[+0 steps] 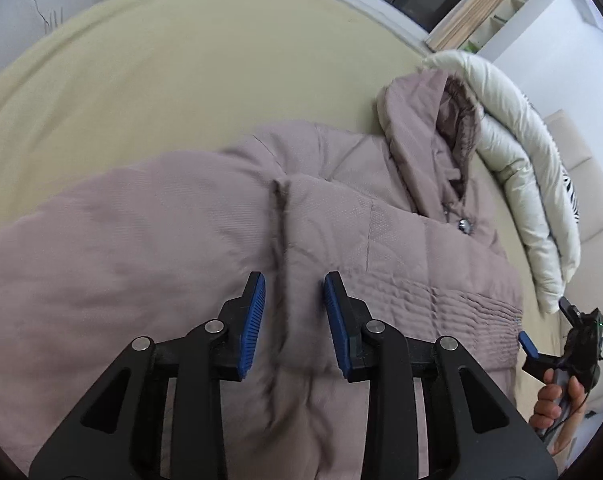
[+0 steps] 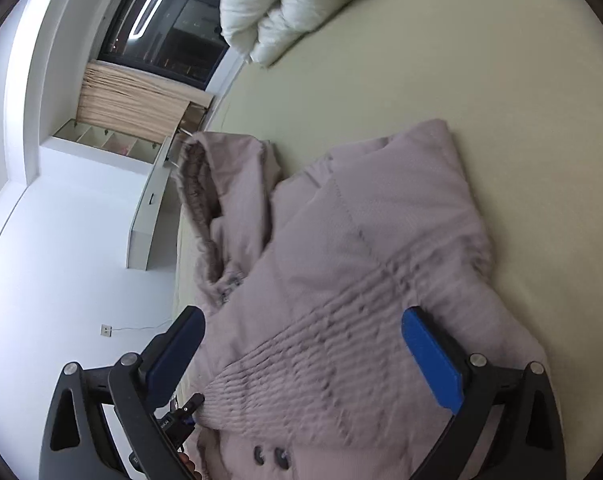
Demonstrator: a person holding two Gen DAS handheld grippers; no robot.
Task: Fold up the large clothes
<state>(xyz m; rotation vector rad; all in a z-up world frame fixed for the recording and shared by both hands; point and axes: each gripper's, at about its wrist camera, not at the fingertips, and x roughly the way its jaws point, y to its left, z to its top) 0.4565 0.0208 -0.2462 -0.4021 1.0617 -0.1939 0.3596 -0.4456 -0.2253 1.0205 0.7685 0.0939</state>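
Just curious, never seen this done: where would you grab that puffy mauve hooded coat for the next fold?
Probably the puffy mauve hooded coat at its hood, coming from the white duvet side. The hood sticks out past the folded body, its loose edge easy to pinch and bring inward.

No legible text, labels or nos. anywhere; tiny print on black device point(image 2: 169, 424) too small to read.

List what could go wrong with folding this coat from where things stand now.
1. The left gripper stands over a raised fold of the puffy coat with its pads not pressing; the thick padding may spring back open.
2. The right gripper is wide open and holds nothing, so that side lies free.
3. The hood still sticks out.
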